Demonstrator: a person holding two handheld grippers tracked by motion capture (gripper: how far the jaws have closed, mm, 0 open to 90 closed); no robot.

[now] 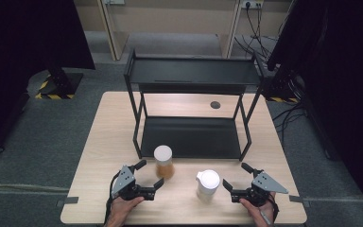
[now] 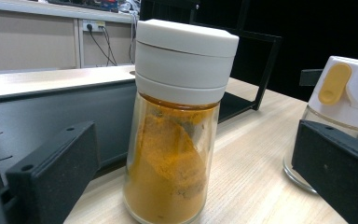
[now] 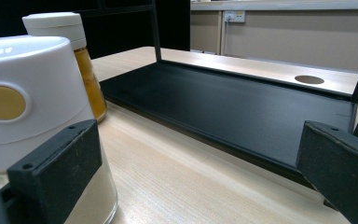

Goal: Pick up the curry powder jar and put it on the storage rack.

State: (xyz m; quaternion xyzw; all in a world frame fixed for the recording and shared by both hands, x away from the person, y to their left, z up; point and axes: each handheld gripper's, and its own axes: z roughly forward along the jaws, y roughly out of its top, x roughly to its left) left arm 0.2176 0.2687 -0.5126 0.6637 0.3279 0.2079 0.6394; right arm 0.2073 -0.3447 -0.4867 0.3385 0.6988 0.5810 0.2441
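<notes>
Two jars stand upright on the table (image 1: 99,142) in front of one black two-tier rack (image 1: 191,137): the spice jar (image 1: 163,162) of orange powder just off the rack's front left corner, and the white-capped jar (image 1: 207,185) nearer the person, the two near each other but apart. Two grippers flank them, the left gripper (image 1: 150,174) with jaws spread around the spice jar without touching it, the right gripper (image 1: 235,175) spread and holding nothing beside the white-capped jar. In the right gripper view the white-capped jar is cut off at the left edge and partly behind a jaw, and its pale contents are hard to make out.

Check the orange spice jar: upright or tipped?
Upright: the orange spice jar stands on its base on the table, white lid on top.
</notes>
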